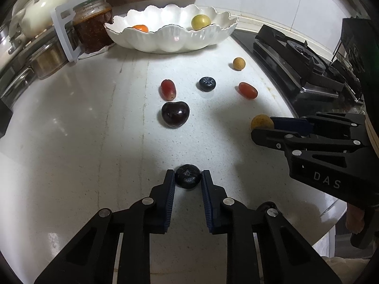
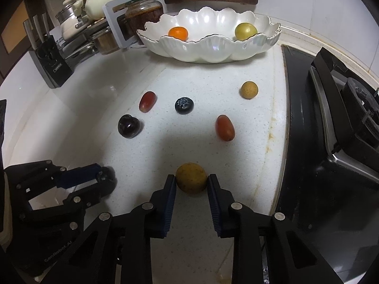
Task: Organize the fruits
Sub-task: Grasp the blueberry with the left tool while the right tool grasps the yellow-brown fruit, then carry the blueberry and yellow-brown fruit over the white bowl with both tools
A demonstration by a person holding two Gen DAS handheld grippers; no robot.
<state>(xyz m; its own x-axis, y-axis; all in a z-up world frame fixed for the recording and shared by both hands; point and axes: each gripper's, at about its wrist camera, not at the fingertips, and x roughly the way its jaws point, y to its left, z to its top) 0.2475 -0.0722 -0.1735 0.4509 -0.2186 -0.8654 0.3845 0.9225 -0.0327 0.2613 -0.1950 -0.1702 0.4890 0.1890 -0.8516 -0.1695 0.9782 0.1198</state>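
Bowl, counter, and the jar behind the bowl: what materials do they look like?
Bowl: likely glazed ceramic or porcelain; glossy pearly white, scalloped rim with thin dark edging.
Counter: looks like polished stone or quartz composite; white with fine specks, soft reflections.
Jar: clear glass, probably; reddish-brown contents show through, green lid.

home kitchen | gas stove (image 2: 343,108) | knife block (image 2: 51,64) | stone countertop (image 2: 165,146)

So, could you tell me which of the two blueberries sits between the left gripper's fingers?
The nearer blueberry, flanked by the left gripper; the other blueberry lies free farther up the counter, between the two red grapes.
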